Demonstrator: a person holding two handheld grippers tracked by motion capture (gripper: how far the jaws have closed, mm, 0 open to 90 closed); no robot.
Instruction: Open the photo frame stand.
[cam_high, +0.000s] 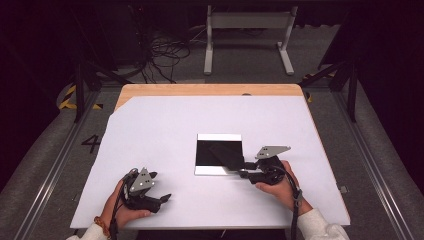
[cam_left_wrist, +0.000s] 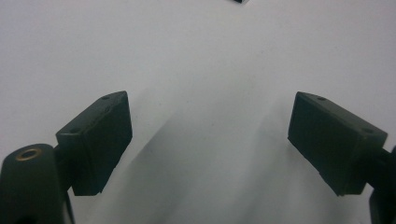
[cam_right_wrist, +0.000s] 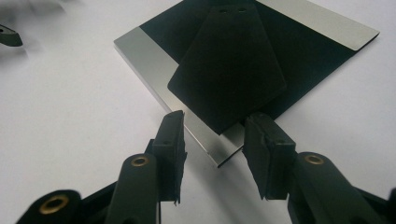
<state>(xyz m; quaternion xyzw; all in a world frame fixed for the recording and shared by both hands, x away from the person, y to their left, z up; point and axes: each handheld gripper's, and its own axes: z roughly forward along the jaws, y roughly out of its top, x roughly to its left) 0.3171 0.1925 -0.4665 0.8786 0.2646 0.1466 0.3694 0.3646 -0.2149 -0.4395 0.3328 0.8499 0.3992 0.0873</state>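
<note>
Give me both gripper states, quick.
Left gripper: open, holding nothing, over the white table.
Right gripper: open, jaws either side of the black flap's near tip.

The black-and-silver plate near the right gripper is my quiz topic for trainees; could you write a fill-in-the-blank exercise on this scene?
1. The square plate has a black middle and two ____ strips along opposite edges.
2. The jaws of the left gripper stand ____, with nothing between them.
3. A flat black piece lies on the plate, nearest the ____ gripper.
4. The plate rests on a ____ table surface.

Missing words: silver; open; right; white
</note>
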